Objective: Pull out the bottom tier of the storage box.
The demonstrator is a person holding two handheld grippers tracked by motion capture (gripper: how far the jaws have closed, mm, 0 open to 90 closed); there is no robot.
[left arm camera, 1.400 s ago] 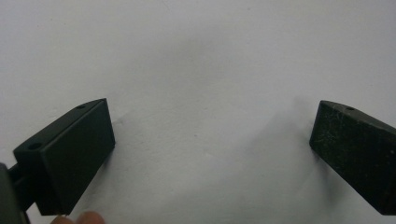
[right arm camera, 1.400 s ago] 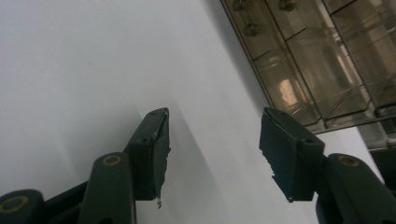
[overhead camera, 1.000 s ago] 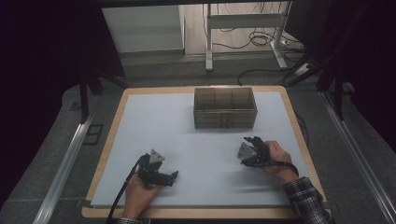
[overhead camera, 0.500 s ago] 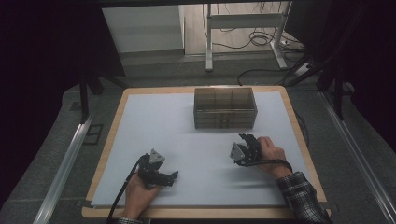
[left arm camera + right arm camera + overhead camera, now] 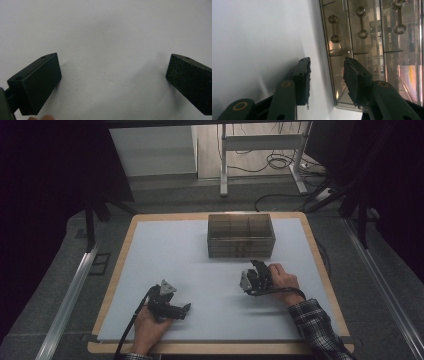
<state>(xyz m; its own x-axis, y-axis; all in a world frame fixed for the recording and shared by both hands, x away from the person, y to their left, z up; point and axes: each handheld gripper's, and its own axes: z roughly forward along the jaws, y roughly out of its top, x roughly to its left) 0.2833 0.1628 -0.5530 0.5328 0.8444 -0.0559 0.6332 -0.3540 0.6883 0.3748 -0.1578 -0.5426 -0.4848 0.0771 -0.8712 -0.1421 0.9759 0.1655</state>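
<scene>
— What does the high view give you?

— A white bench (image 5: 150, 250) with a wooden edge, and a clear brown box (image 5: 241, 236) with compartments standing toward its far middle. The left tool (image 5: 172, 307) lies low at the near left, held in a hand (image 5: 150, 327). The right tool (image 5: 255, 277) sits just in front of the box, a little to its right, in the other hand (image 5: 282, 277) (plaid sleeve behind it).

— Can you read the jaws from up there?

— Not well; they're too small. The left gripper view settles it for the left tool (image 5: 113, 75): its jaws stand wide apart over bare white bench (image 5: 105, 30), nothing between them.

— And the right?

— The right gripper view shows the right tool (image 5: 327, 75) with its jaws parted by a modest gap, empty, close to the box (image 5: 372, 37). That view also shows metal fittings behind the clear wall, which the high view doesn't resolve.
</scene>
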